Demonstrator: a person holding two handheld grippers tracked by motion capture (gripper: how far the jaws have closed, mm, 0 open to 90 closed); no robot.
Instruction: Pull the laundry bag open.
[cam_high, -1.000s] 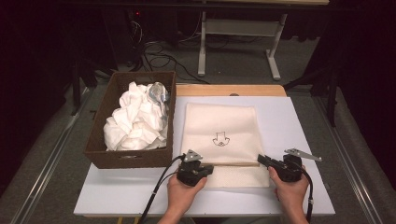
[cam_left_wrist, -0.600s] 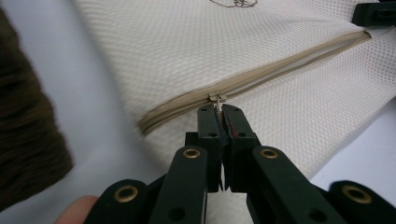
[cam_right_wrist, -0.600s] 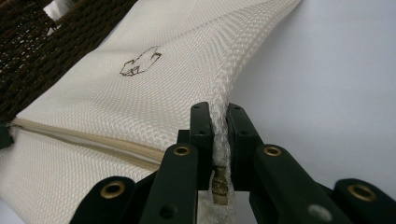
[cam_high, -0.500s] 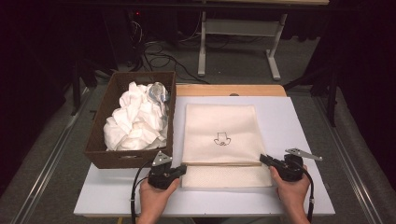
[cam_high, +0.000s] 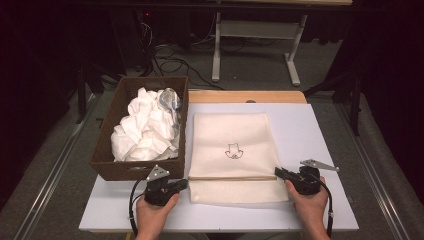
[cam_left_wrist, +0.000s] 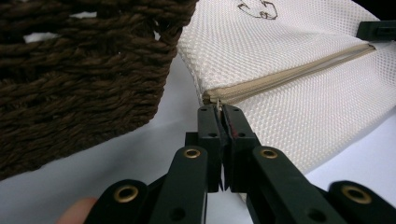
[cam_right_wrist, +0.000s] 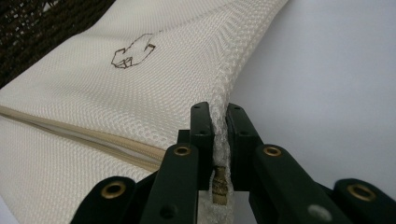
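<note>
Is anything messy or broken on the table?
Nothing looks broken or spilled. The white cloths are crumpled in the basket rather than folded. The mesh bag lies flat; its edge puckers where the right gripper pinches it.

No legible text or numbers; just a small dark outline emblem (cam_high: 233, 150) on the mesh bag (cam_high: 231, 134)

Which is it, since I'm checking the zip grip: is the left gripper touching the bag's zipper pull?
Touching. In the left gripper view, the left gripper is shut on the zipper pull at the mesh bag's edge.
</note>
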